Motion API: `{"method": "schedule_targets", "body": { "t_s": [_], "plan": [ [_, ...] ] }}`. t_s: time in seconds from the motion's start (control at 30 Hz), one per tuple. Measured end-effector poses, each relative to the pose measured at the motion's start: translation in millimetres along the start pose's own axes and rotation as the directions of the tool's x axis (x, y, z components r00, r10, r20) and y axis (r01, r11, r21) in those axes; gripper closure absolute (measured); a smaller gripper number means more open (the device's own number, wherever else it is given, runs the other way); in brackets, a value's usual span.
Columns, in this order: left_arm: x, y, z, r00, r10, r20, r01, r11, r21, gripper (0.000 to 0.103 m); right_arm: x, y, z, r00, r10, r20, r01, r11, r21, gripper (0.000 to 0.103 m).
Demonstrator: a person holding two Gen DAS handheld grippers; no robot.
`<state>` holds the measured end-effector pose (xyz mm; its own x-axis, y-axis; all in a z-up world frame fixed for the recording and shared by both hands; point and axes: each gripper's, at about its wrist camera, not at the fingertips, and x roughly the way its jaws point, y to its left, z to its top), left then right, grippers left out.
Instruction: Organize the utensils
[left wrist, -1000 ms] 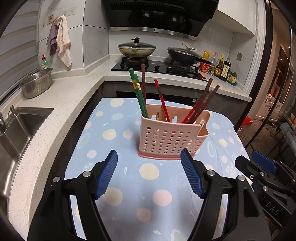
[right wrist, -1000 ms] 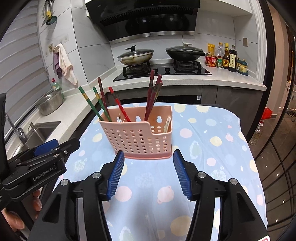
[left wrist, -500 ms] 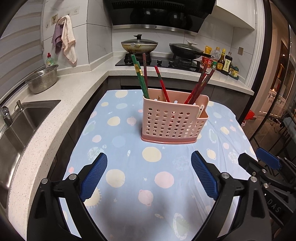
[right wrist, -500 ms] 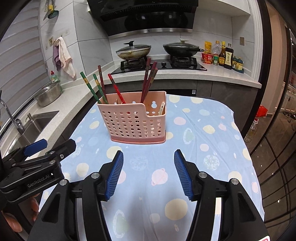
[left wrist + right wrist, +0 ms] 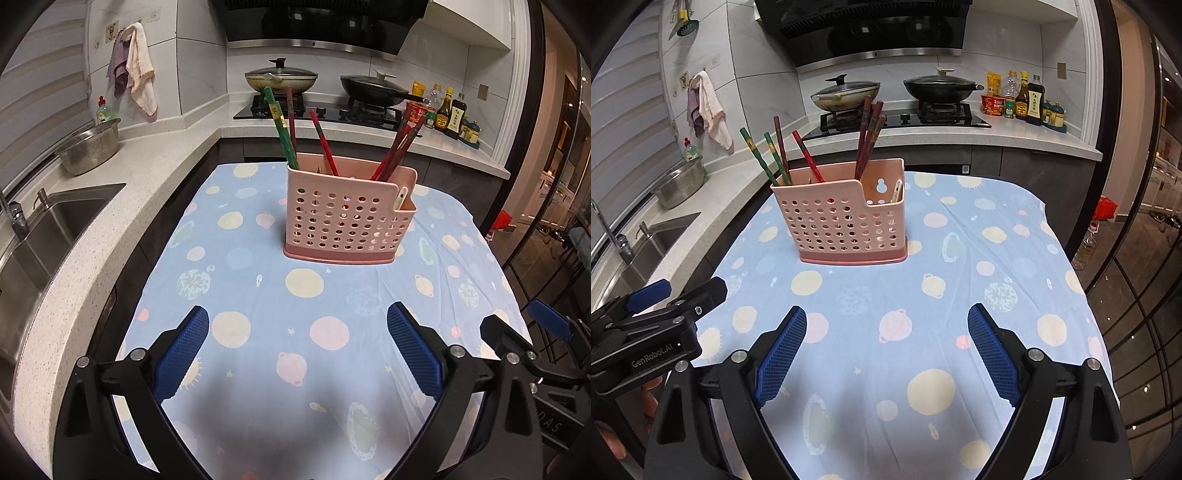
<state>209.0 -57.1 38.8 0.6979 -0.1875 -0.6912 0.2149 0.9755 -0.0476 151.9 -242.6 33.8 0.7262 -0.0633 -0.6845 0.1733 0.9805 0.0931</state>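
Note:
A pink perforated utensil holder (image 5: pixel 349 216) (image 5: pixel 844 221) stands upright on a table under a blue cloth with pastel spots (image 5: pixel 306 332) (image 5: pixel 960 280). Green chopsticks (image 5: pixel 282 133) (image 5: pixel 764 158) and red ones (image 5: pixel 397 146) (image 5: pixel 868 136) lean in its compartments. A pale utensil (image 5: pixel 400 195) (image 5: pixel 897 192) sits in the low side pocket. My left gripper (image 5: pixel 298 328) hangs well short of the holder, its jaws opening with nothing between them. My right gripper (image 5: pixel 887 328) is likewise back from the holder, jaws opening and empty. Each gripper also shows at the edge of the other's view.
A speckled counter with a sink (image 5: pixel 55 229) and a steel colander (image 5: pixel 88 146) runs along the left. Behind the table a stove carries two lidded pans (image 5: pixel 846 92). Sauce bottles (image 5: pixel 1023 99) stand at the back right. A hand (image 5: pixel 613 439) holds the left gripper's handle.
Both grippers have drawn back from the holder, which now looks smaller and farther off. Both pairs of jaws have spread much wider. The holder and chopsticks have not moved.

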Motion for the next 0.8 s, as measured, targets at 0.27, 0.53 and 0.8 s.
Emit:
{"method": "schedule_targets", "body": {
  "t_s": [0.27, 0.53, 0.8],
  "plan": [
    [-0.5, -3.4, -7.3, 1.000, 0.029, -0.004, -0.029, 0.999, 0.021, 0.009, 0.0, 3.7, -8.4, 1.000, -0.026, 0.005, 0.026, 0.999, -0.028, 0.007],
    [1.9, -4.7, -15.1, 0.999, 0.041, -0.020, -0.041, 0.999, 0.019, 0.009, 0.5, 8.2, -14.2, 1.000, -0.015, -0.004, 0.015, 0.999, -0.030, 0.007],
    [4.1, -4.2, -20.8, 0.998, 0.058, -0.030, -0.058, 0.998, 0.018, 0.008, 0.7, 7.9, -18.3, 0.999, -0.031, -0.004, 0.031, 0.999, -0.037, 0.007]
  ]
}}
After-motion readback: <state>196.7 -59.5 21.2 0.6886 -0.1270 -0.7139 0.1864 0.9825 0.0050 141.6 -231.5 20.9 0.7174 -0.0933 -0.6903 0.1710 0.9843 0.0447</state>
